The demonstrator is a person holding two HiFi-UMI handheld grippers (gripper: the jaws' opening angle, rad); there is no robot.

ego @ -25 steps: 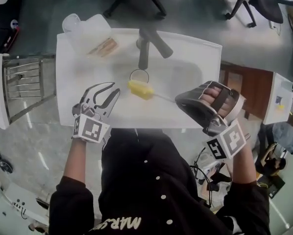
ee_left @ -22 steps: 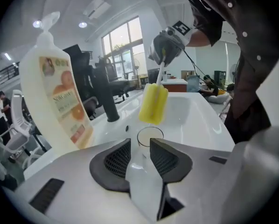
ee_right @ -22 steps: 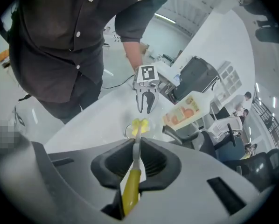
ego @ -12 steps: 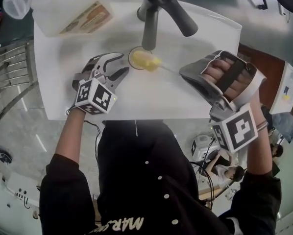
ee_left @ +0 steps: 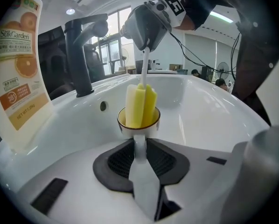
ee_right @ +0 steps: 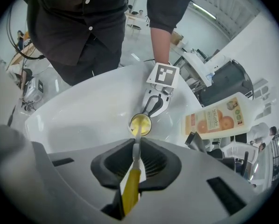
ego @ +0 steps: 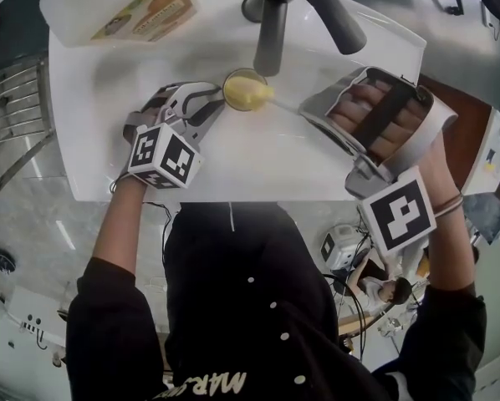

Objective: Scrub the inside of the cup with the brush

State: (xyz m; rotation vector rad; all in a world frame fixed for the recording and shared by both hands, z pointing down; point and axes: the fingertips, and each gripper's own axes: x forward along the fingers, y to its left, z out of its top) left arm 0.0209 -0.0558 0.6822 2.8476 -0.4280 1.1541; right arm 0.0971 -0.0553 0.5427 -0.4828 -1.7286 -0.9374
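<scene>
Left tool (ego: 210, 100), jaws just closing onto the handle (ee_left: 139, 144), steadies the cup (ee_left: 130, 126) mid-sink (ego: 258, 157) near the faucet (ego: 271, 32). Right tool (ee_right: 136, 158), clamped on the brush (ee_right: 131, 183), should work its sponge firmly round the walls.
</scene>
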